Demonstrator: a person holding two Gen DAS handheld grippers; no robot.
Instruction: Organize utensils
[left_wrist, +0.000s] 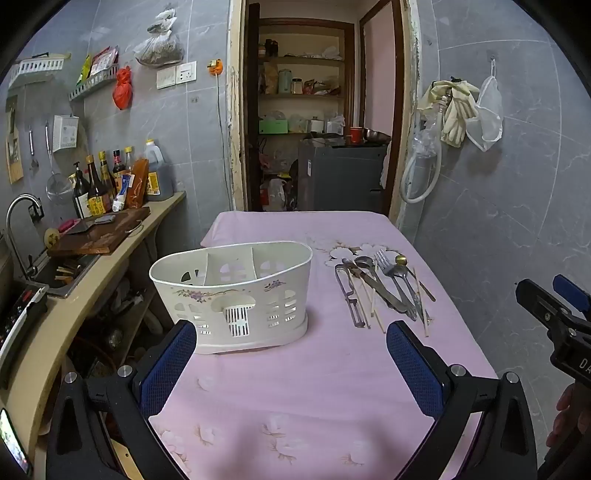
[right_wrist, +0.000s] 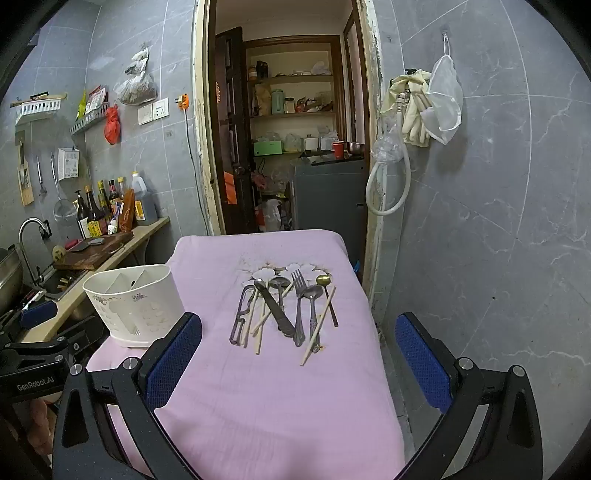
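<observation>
Hovering above the near edge of a table (right_wrist: 258, 406) draped in pink cloth, the left gripper (left_wrist: 291, 365) and the right gripper (right_wrist: 299, 362) are both held level and pointed toward the far edge, each with its blue-padded fingers spread wide and nothing between them. One white caddy (left_wrist: 236, 295) with three compartments stands upright near the table's left edge, just beyond the left gripper. A loose pile of utensils (right_wrist: 288, 310) lies toward the right edge, well apart from the caddy and ahead of the right gripper: one fork (right_wrist: 300, 284), one knife (right_wrist: 275, 310), one peeler (right_wrist: 242, 314), one gold-bowled spoon (right_wrist: 323, 280), at least two steel spoons and about four wooden chopsticks, overlapping so that an exact count cannot be told.
</observation>
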